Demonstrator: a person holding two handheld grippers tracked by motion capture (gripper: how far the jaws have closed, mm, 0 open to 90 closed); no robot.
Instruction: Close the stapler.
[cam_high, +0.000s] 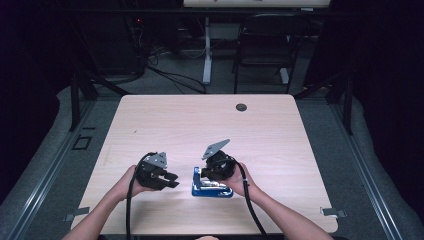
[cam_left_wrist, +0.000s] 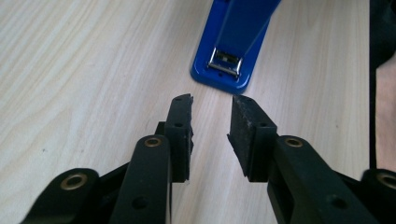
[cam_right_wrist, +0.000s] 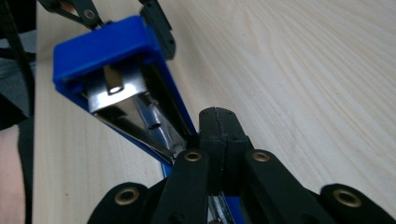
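Jaws of the right gripper (cam_right_wrist: 218, 122) pressed together over the opened blue stapler (cam_high: 212, 187) on the bench (cam_high: 280, 130), left gripper (cam_left_wrist: 212, 112) parted just short of its base: likely mid-loading, next needing a steadying hold.

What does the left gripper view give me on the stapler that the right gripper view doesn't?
Left gripper view: the stapler's blue base tip with its metal anvil plate, a little beyond the left gripper, whose jaws stand apart with bare table between them.

Right gripper view: the stapler swung open, with the shiny metal staple channel and spring exposed under the raised blue top. The right gripper has its jaws pressed together right beside that channel; whether they pinch a part of it is hidden.

Both: the blue stapler resting on the light wooden table.
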